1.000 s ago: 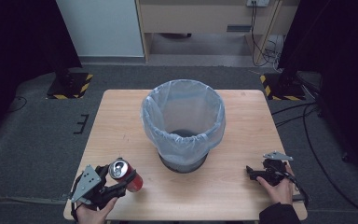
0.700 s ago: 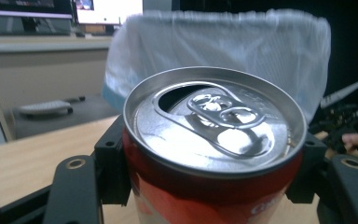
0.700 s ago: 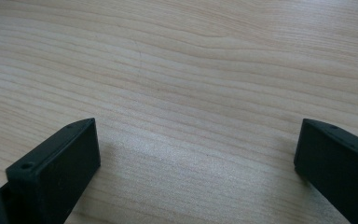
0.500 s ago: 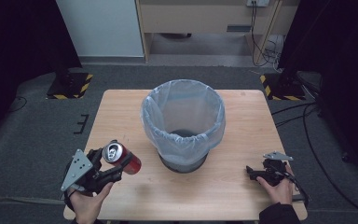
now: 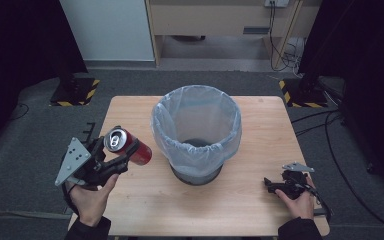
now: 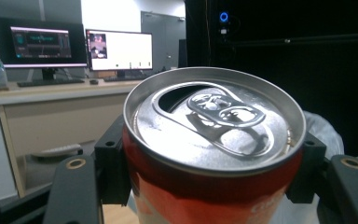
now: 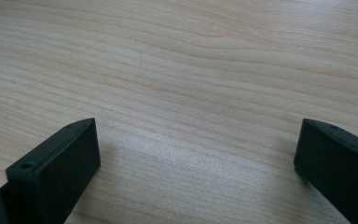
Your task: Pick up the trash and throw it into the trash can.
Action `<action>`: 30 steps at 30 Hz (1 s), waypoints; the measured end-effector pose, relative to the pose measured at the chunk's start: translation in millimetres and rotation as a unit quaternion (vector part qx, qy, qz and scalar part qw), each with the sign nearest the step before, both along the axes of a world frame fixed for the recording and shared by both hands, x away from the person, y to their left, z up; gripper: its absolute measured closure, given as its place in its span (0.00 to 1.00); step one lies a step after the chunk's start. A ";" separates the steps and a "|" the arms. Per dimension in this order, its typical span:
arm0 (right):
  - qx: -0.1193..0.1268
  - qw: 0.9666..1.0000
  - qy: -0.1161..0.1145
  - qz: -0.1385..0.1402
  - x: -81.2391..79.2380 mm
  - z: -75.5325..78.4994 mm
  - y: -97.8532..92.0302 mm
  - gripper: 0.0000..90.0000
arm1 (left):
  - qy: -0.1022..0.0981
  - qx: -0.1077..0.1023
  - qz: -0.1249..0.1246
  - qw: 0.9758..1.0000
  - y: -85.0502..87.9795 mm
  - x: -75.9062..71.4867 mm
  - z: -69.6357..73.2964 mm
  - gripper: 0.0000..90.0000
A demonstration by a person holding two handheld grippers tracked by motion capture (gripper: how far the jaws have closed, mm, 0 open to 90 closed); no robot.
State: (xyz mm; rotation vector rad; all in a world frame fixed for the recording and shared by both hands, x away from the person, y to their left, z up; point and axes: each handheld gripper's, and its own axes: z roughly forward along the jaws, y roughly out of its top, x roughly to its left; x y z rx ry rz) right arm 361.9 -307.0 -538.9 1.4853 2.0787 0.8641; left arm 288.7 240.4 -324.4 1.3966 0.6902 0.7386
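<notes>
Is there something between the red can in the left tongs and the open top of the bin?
Nothing visible is in the way. The red can is held in the left tongs beside the bin, whose lined mouth is open. The can is not yet over the rim.

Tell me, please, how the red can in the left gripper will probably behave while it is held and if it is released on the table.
The red can looks already opened, so it is probably light and its thin wall may dent under a hard squeeze. The left gripper has its jaws on the smooth round sides, so it might slip or twist. Laid on its side on the table, it would likely roll.
</notes>
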 end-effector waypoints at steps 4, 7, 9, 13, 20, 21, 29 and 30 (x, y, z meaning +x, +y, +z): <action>0.000 1.000 0.000 0.000 0.0 0.0 0.0 0.00 | -0.017 -0.014 -0.001 1.000 -3.0 2.0 13.0 0.37; 0.000 1.000 0.000 0.000 0.0 0.0 0.0 0.00 | -0.037 -0.024 0.002 0.999 -5.6 4.3 23.4 0.37; 0.000 1.000 0.000 0.000 0.0 0.0 0.0 0.00 | -0.041 -0.023 0.003 0.999 -6.4 4.8 25.9 0.37; 0.000 1.000 0.000 0.000 0.0 0.0 0.0 0.00 | -0.047 -0.027 0.007 0.998 -11.4 7.4 35.6 0.37; 0.000 1.000 0.000 0.000 0.0 0.0 0.0 0.00 | -0.059 -0.036 0.006 0.998 -20.3 14.8 50.3 0.37; 0.000 1.000 0.000 0.000 0.0 0.0 0.0 0.00 | -0.059 -0.037 0.005 0.998 -21.4 15.5 51.7 0.37; 0.000 1.000 0.000 0.000 0.0 0.0 0.0 0.00 | -0.073 -0.041 -0.001 0.997 -37.6 22.0 61.5 0.37; 0.000 1.000 0.000 0.000 0.0 0.0 0.0 0.00 | -0.074 -0.043 -0.001 0.996 -42.5 24.6 62.4 0.37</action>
